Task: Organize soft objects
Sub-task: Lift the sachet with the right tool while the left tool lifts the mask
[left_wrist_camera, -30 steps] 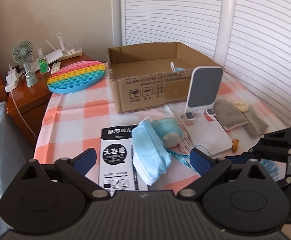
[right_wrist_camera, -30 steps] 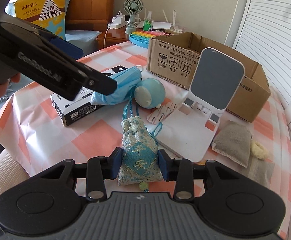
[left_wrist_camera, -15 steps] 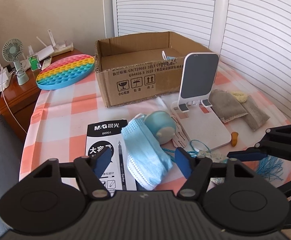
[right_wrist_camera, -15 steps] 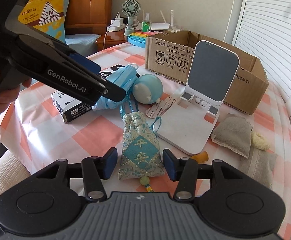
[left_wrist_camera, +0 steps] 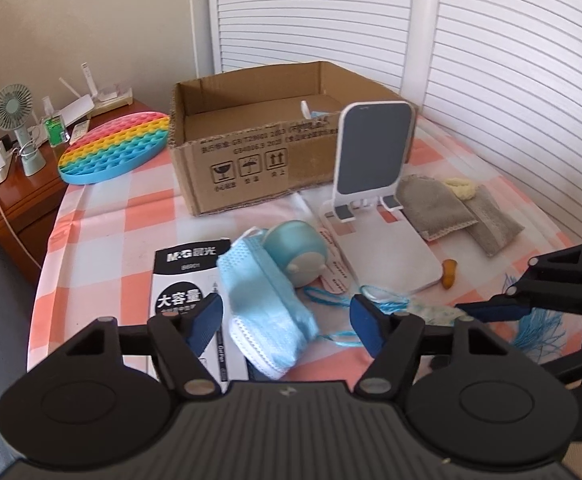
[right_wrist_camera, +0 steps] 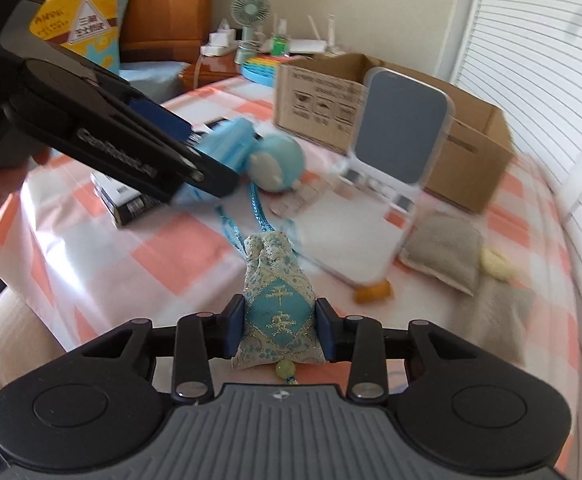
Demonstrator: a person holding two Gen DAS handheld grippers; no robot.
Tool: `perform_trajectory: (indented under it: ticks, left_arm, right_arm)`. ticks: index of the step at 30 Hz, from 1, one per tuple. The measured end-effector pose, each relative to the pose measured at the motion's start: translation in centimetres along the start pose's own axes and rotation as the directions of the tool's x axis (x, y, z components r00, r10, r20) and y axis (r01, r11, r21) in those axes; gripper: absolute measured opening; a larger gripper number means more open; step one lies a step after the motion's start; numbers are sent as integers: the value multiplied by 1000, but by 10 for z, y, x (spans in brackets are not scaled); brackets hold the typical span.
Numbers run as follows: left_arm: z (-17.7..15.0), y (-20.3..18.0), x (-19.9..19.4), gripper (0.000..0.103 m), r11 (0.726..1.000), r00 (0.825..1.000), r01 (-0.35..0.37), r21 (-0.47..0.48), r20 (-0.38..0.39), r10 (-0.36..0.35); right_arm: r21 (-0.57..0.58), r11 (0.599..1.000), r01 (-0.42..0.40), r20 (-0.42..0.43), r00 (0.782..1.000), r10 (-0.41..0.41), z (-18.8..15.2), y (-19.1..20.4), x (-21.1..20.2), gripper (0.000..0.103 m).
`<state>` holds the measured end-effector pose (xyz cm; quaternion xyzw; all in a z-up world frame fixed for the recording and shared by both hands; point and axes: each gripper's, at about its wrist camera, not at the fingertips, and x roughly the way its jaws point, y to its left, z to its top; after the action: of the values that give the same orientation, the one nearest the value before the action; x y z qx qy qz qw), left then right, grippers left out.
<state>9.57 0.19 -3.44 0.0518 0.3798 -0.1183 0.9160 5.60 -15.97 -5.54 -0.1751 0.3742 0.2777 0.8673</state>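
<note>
Sachet (right_wrist_camera: 278, 316), brocade with a teal panel, sits pinched between the right gripper's (right_wrist_camera: 279, 330) pads above the checkered table (right_wrist_camera: 103, 264). Left gripper (left_wrist_camera: 285, 322) hovers with jaws wide around the mask (left_wrist_camera: 265, 312), beside the plush ball (left_wrist_camera: 297, 252).

Between your left jaws and a little to their left lies the black-and-white pen box (left_wrist_camera: 189, 280); you can read "M&G" with Chinese characters and, lower, big "大容量". Far ahead of these jaws, the cardboard box (left_wrist_camera: 251, 160) shows three handling symbols and a blurred printed line. The left gripper (right_wrist_camera: 131, 152) carries "GenRobot.AI", half blurred.
</note>
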Motion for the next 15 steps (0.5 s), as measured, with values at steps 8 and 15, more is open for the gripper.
perform_trajectory:
  ticks: [8,15]
  left_arm:
    - [-2,-7,4,69,1000,1000,-5,4,-14,6]
    - [-4,-6,11,69,999,999,40,-19,-35,-41]
  right_arm:
    - [57,997,48,-3,999,-48,-17,-19,-19,42]
    - [58,998,33,15,999,-34,-15,-14,-17,46]
